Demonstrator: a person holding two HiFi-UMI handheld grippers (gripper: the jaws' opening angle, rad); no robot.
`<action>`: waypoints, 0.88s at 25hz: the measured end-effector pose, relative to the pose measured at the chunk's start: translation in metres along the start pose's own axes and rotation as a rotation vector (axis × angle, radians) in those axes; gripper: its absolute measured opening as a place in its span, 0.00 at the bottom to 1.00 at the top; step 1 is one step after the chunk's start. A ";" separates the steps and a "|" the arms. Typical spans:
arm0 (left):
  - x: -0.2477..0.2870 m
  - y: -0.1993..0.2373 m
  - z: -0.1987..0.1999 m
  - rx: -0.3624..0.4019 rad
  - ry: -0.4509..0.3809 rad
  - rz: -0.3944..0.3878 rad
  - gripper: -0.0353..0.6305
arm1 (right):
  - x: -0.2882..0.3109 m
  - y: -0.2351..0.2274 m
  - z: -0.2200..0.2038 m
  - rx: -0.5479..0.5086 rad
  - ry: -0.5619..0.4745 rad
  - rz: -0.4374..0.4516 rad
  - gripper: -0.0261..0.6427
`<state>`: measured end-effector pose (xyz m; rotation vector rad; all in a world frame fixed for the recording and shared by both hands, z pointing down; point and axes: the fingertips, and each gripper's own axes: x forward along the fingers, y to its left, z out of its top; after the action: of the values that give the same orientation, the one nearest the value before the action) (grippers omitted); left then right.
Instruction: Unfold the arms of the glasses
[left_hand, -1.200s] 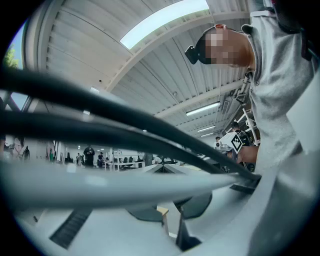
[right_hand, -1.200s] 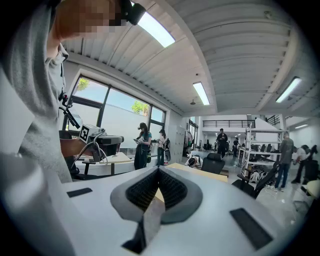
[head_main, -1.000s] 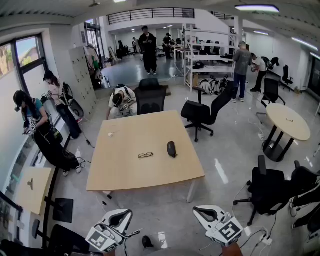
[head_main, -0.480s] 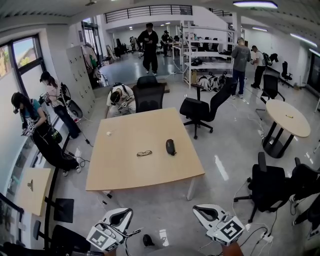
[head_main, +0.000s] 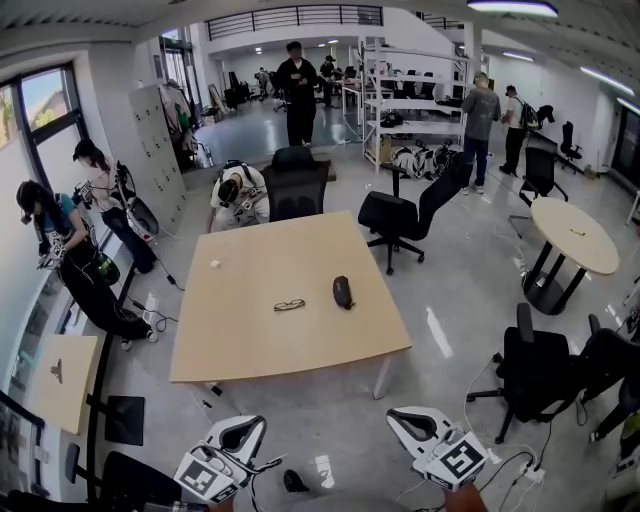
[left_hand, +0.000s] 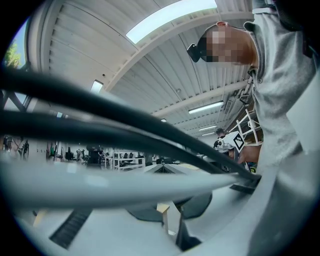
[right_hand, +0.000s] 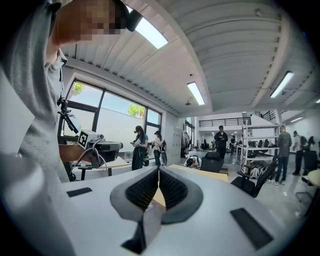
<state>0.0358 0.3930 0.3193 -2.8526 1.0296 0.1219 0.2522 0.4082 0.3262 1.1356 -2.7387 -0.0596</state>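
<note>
Left gripper (head_main: 238, 435) and right gripper (head_main: 412, 425) are hovering clenched, empty, well apart from the table (head_main: 250, 345); the glasses (head_main: 290, 305) are lying on it.

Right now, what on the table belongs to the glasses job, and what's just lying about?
Job:
- glasses

Lying about:
- dark oval object
- small white item

Light: bright, even, from ceiling strip lights (head_main: 512, 7) and side windows (head_main: 40, 110) | Glare: pale streak on glossy floor (head_main: 438, 335) | Shadows: soft | Distortion: strong fisheye bending at edges, dark corners in gripper views | Focus: cables (left_hand: 100, 130) crossing the left gripper (left_hand: 162, 168) blur heavily
</note>
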 end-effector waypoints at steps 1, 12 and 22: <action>-0.001 0.006 0.000 -0.003 -0.001 -0.001 0.06 | 0.005 0.000 0.002 -0.001 0.003 -0.002 0.05; -0.015 0.098 0.007 0.027 -0.023 -0.013 0.06 | 0.091 0.008 0.035 -0.022 0.015 -0.034 0.05; -0.031 0.184 -0.009 0.062 -0.029 -0.048 0.06 | 0.183 0.021 0.052 -0.041 0.032 -0.064 0.05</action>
<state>-0.1050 0.2707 0.3183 -2.8094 0.9413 0.1248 0.1013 0.2927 0.3036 1.2029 -2.6601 -0.1037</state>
